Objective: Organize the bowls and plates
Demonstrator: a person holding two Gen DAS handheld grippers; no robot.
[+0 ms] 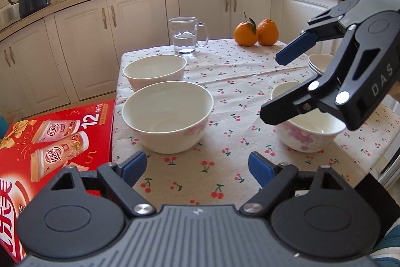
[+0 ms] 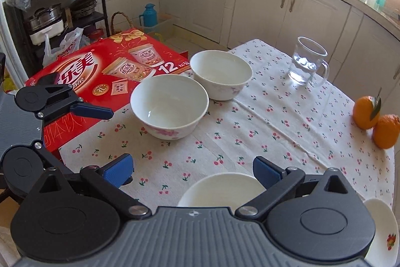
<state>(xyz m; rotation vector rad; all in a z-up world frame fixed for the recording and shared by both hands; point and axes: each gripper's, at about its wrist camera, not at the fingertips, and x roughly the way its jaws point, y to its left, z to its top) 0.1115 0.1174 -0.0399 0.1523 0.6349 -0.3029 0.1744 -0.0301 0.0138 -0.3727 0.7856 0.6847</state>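
Red box point(image 2: 107, 66) marked "12", gripper stamped "DAS"

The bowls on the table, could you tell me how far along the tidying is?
Done: small plates look stacked at the table edge. In hand: nothing; left gripper and right gripper are open. Left: three bowls stand separately, unstacked.

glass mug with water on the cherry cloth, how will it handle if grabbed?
The clear glass handled mug is smooth, so probably slippery. It holds water low down: likely heavier than it looks, and apt to spill if tilted. Glass is probably fragile; the cherry-print tablecloth may drag if pushed.
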